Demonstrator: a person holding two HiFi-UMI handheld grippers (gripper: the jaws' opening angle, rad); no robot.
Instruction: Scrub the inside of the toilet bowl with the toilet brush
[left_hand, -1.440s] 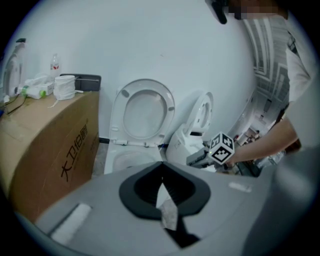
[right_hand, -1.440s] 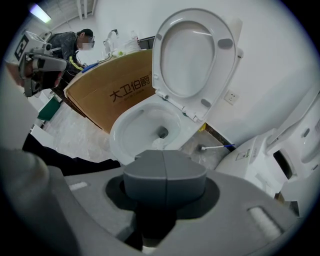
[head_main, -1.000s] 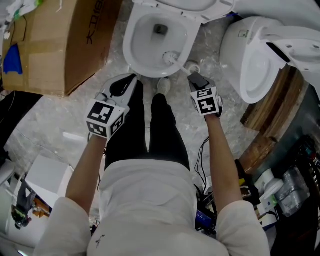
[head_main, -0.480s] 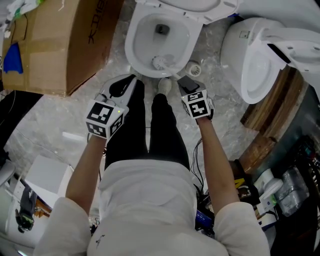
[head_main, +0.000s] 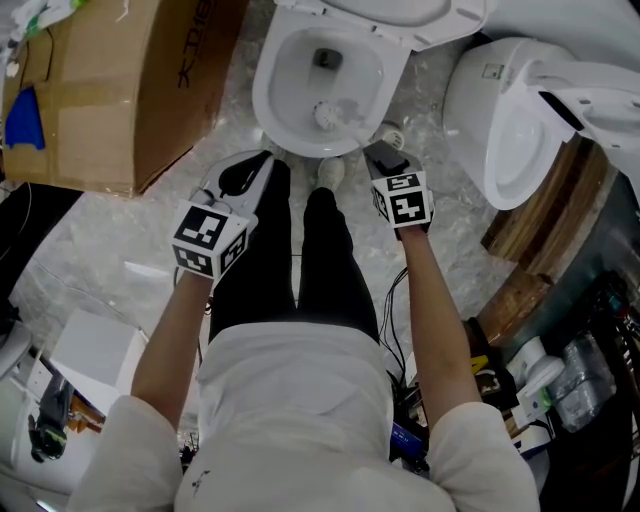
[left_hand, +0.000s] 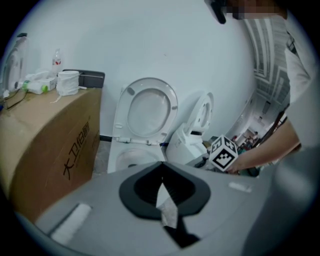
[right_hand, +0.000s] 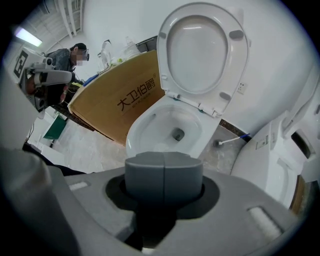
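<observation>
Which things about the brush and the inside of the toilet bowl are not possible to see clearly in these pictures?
- Head view: whether the toilet brush bristles touch the toilet bowl is too small to tell, white on white.
- Right gripper view: the brush is hidden behind the shut jaws of the right tongs.
- Left gripper view: the left tongs cover most of the bowl's inside.
- Head view: the raised seat is cut off by the top edge.

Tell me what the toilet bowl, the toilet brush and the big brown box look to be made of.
The toilet bowl looks like glazed ceramic: white, smooth, glossy. The toilet brush is probably plastic: white handle, pale bristle head, too small to be sure. The brown box is cardboard: matt tan, printed characters, creased edges.
</observation>
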